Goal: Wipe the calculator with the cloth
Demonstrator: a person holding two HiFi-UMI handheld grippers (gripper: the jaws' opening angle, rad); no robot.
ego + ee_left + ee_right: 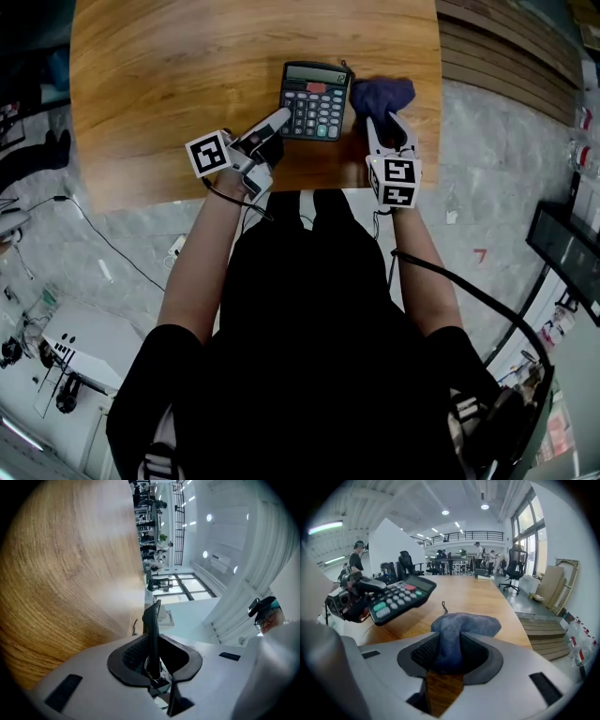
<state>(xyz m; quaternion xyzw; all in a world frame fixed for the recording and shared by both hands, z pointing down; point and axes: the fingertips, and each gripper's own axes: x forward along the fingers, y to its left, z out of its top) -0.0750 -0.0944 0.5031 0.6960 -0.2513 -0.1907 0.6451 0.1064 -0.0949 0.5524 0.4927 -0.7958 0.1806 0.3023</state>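
A dark calculator [314, 98] with grey keys sits near the front edge of the wooden table [187, 84]. My left gripper [281, 116] is shut on its near left edge. The left gripper view shows the calculator [152, 625] edge-on between the black pads of that gripper [152, 656]. In the right gripper view the calculator [398, 597] is tilted up off the table [478, 595]. Just right of it a blue-grey cloth [382, 96] rests on the wood. My right gripper [385, 124] is shut on the cloth's near end [461, 625], pinched between the pads [449, 656].
The table's front edge runs right under both grippers, with the person's body behind it. Wooden steps [506, 56] lie on the floor to the right. A white box [84, 342] and cables sit on the grey floor at lower left. People stand in the background [356, 559].
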